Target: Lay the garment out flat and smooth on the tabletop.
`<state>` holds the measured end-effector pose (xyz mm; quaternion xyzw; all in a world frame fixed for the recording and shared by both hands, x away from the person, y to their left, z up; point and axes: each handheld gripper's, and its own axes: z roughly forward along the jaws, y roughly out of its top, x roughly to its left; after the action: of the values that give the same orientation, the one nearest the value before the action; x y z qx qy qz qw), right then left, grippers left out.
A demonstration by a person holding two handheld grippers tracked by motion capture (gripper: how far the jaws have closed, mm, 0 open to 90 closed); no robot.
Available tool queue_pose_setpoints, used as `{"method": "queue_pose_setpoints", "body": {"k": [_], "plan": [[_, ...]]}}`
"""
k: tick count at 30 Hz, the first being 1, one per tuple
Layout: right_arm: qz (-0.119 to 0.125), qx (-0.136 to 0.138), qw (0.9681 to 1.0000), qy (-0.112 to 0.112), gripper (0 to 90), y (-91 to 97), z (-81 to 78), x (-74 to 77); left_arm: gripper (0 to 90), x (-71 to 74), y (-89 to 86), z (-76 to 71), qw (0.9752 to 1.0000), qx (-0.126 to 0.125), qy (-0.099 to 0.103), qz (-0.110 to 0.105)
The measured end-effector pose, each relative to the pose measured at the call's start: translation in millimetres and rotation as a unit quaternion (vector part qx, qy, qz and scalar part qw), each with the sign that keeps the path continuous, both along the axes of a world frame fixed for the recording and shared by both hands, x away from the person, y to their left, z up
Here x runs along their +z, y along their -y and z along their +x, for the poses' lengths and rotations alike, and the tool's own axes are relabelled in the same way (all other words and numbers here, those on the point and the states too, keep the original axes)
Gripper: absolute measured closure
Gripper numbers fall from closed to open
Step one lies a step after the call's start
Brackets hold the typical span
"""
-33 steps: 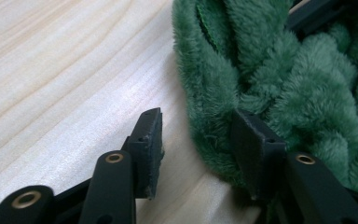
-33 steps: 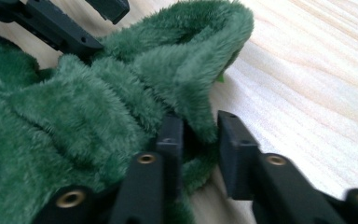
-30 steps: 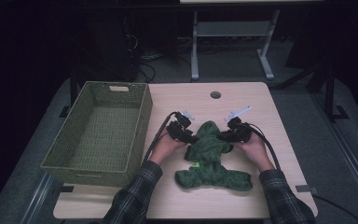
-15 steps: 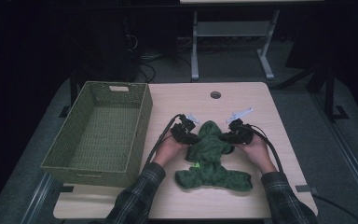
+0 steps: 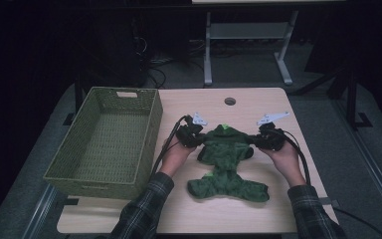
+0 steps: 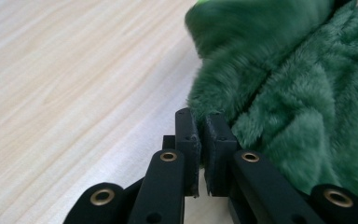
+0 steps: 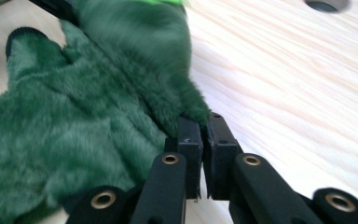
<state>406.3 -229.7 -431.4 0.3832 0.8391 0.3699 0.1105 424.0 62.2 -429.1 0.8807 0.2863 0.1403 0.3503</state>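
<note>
Two hand-held grippers meet one green plush garment (image 5: 227, 162) in the high view. It lies spread on the wooden surface (image 5: 219, 209), right of a woven basket (image 5: 107, 142) that stands at the surface's left edge. The left hand-held gripper (image 5: 199, 137) is at the garment's upper left corner, the right hand-held gripper (image 5: 256, 141) at its upper right corner, and the cloth runs between them in a band. The lower part of the garment fans out toward the person, whose plaid sleeves (image 5: 144, 211) enter from the bottom. A round hole (image 5: 230, 101) sits in the surface beyond the garment.

In the left gripper view, the left hand-held gripper (image 6: 200, 119) has just been closing; its jaws stand nearly together, pinching a tuft of the garment (image 6: 289, 84) at their tips. The fur fills the right side, with bare surface (image 6: 74, 84) to the left.

In the right gripper view, the right hand-held gripper (image 7: 200, 120) has likewise been closing, and its jaws are clamped on an edge of the garment (image 7: 84, 116). The fur spreads to the left, the surface (image 7: 298, 93) to the right, and the hole (image 7: 325, 4) shows at the top edge.
</note>
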Motion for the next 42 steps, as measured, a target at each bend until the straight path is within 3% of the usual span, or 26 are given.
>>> {"method": "queue_pose_setpoints", "body": {"k": [2,5,10,15,17,20,22,28,34,36,40,42], "plan": [[-0.003,-0.005,1.0000,-0.003,86.6,2.5,0.4,-1.2,85.7,-1.1,0.3,0.9,1.0000,0.002,0.003,-0.002],[-0.003,-0.026,0.9991,-0.034,86.7,9.1,7.0,-16.5,85.8,-9.3,5.8,4.6,0.9999,0.006,0.009,0.003],[-0.014,-0.043,0.9980,-0.043,86.8,7.7,16.8,-31.5,85.2,-31.9,14.2,14.8,0.9996,0.018,0.003,0.021],[-0.015,-0.049,0.9976,-0.046,83.7,5.8,18.8,-35.2,74.5,-36.5,13.4,18.0,0.9996,0.021,-0.008,0.014],[-0.025,-0.051,0.9976,-0.038,75.0,5.4,18.5,-33.3,66.4,-32.2,12.2,18.9,0.9995,0.027,-0.008,0.015],[-0.016,-0.052,0.9978,-0.037,68.7,7.3,17.6,-30.0,60.8,-26.3,10.7,18.4,0.9994,0.032,-0.009,0.006],[0.001,-0.058,0.9979,-0.029,63.7,11.5,13.0,-19.7,54.5,-19.2,9.1,16.1,0.9995,0.033,-0.005,0.000],[0.010,-0.059,0.9981,-0.012,60.6,17.4,1.9,-0.6,45.3,1.0,3.5,4.7,0.9996,0.028,0.000,-0.006],[0.020,-0.052,0.9984,-0.006,58.1,15.8,-13.7,12.1,42.6,10.3,-5.3,-8.6,0.9998,0.011,-0.016,-0.012],[0.026,-0.044,0.9987,0.006,57.6,15.2,-20.3,14.3,41.9,11.4,-9.1,-15.4,0.9994,0.006,-0.026,-0.021],[0.028,-0.031,0.9991,-0.003,54.4,12.1,-32.3,13.0,38.4,14.9,-16.2,-27.7,0.9991,-0.001,-0.031,-0.029],[0.031,-0.030,0.9990,0.008,54.0,10.7,-38.7,12.1,37.0,16.4,-19.4,-35.8,0.9987,-0.001,-0.033,-0.038]]}}
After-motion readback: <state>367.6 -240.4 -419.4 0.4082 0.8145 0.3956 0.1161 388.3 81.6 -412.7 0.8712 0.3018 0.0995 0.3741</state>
